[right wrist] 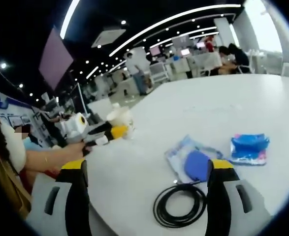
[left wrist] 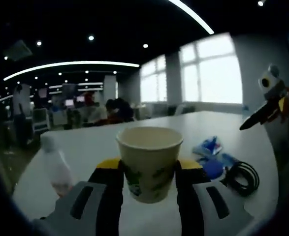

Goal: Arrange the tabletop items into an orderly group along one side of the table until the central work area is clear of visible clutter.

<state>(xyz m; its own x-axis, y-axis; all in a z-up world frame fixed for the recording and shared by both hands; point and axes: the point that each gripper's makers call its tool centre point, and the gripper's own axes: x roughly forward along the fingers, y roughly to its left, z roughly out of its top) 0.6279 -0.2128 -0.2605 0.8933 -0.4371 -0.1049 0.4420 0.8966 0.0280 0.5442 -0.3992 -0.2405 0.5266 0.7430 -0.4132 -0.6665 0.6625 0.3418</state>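
Holding the pale paper cup with a green print [left wrist: 149,160] between its jaws, the left tool [left wrist: 149,189] hung above the white surface [left wrist: 233,128]. The right tool [right wrist: 146,189] stood wide and empty over a coiled black cable [right wrist: 179,206], with a clear bag holding a blue disc [right wrist: 193,160] and a blue packet [right wrist: 249,147] near it. Little looked grouped yet.

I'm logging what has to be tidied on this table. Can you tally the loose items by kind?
Paper cup: 1
Plastic bottle: 1
Coiled black cable: 1
Blue packets or pouches: 2
Total: 5
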